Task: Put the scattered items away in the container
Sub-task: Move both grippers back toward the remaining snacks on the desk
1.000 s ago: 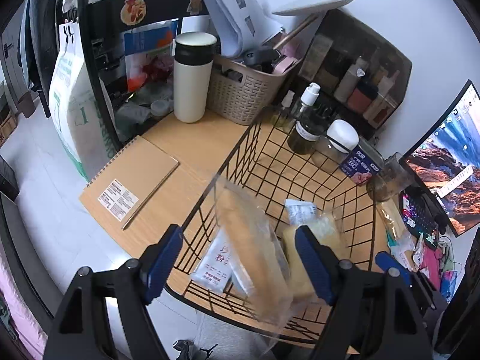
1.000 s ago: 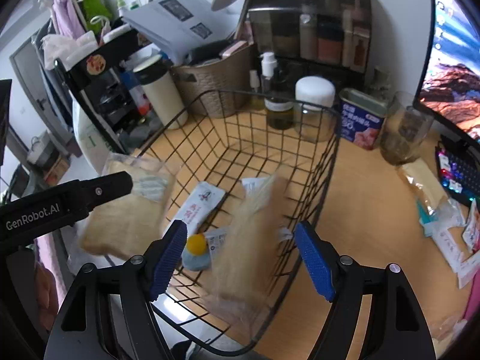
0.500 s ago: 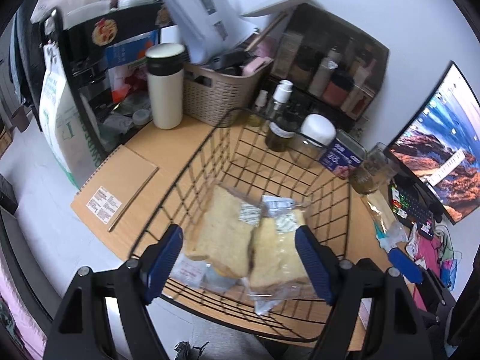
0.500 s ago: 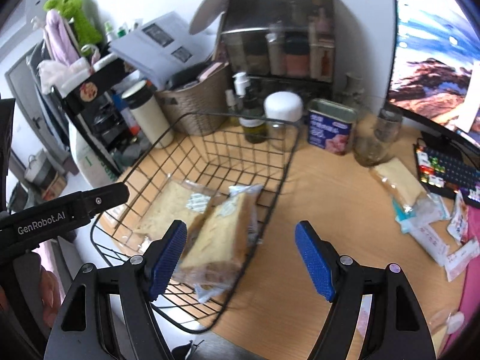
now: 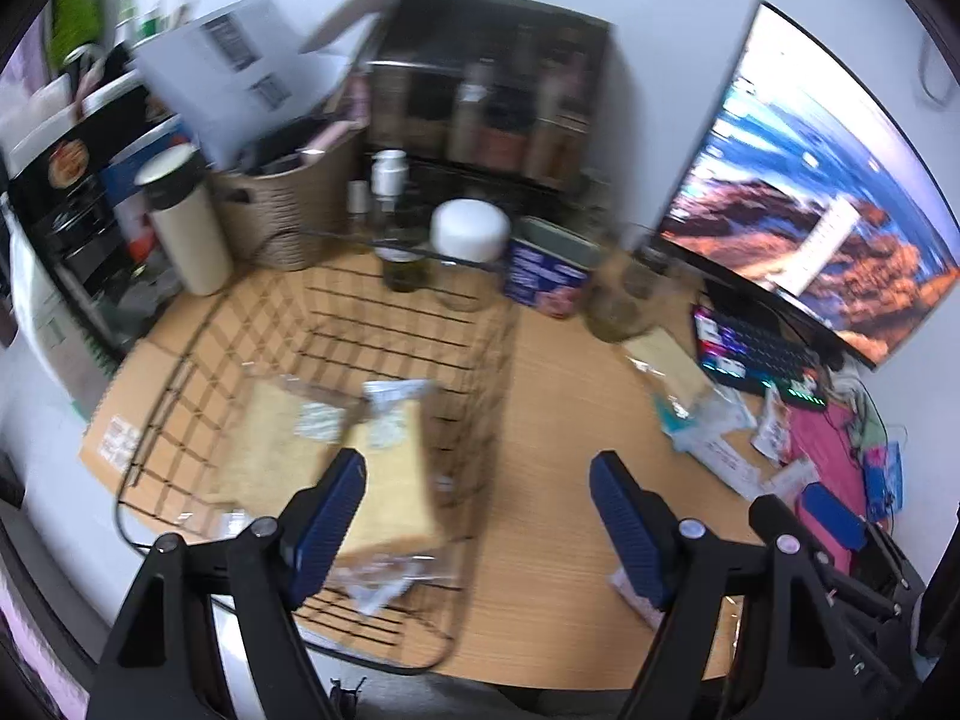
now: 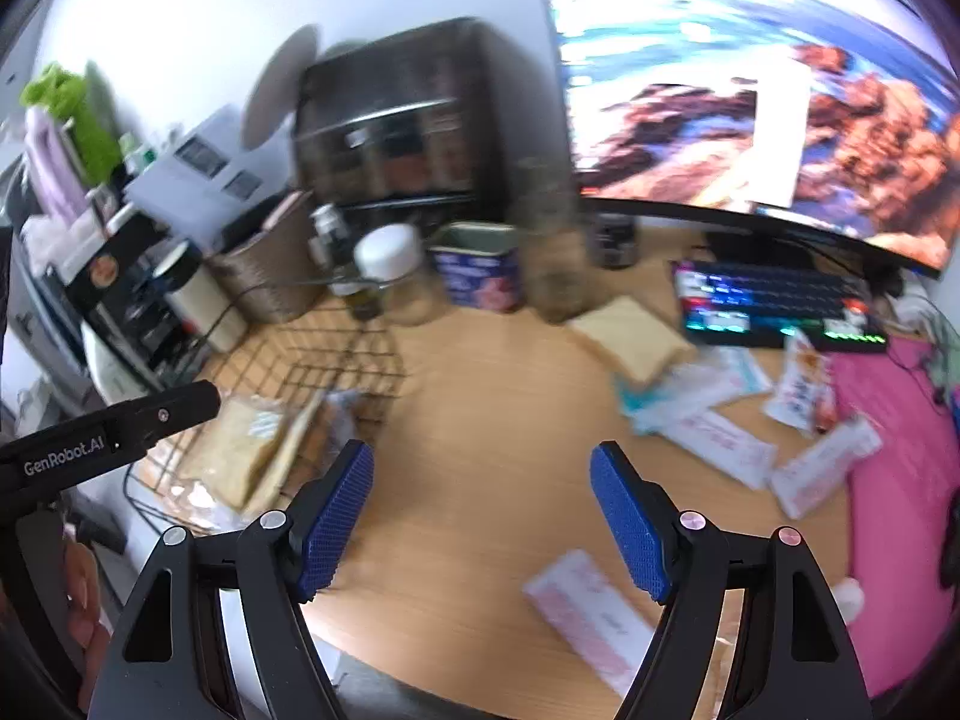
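A black wire basket (image 5: 504, 360) stands on the wooden desk and holds two bagged bread slices (image 5: 390, 480) over small packets; it also shows in the right wrist view (image 6: 360, 360). My left gripper (image 5: 477, 528) is open and empty, above the basket's right rim. My right gripper (image 6: 480, 522) is open and empty over bare desk. Another bagged bread slice (image 6: 630, 339) lies near the keyboard. Several white and pink sachets (image 6: 720, 438) are scattered to its right, and one sachet (image 6: 588, 612) lies near my right fingers.
A jar with a white lid (image 5: 468, 240), a blue tin (image 5: 546, 276), a glass jar (image 5: 624, 300) and a woven basket (image 5: 282, 216) stand behind the wire basket. A keyboard (image 6: 774, 306) and monitor (image 6: 750, 108) are at the right, with a pink mat (image 6: 900, 480).
Both grippers let go of their bread bags, which now lie in the basket. Both views have swung right, toward the scattered sachets and the monitor.
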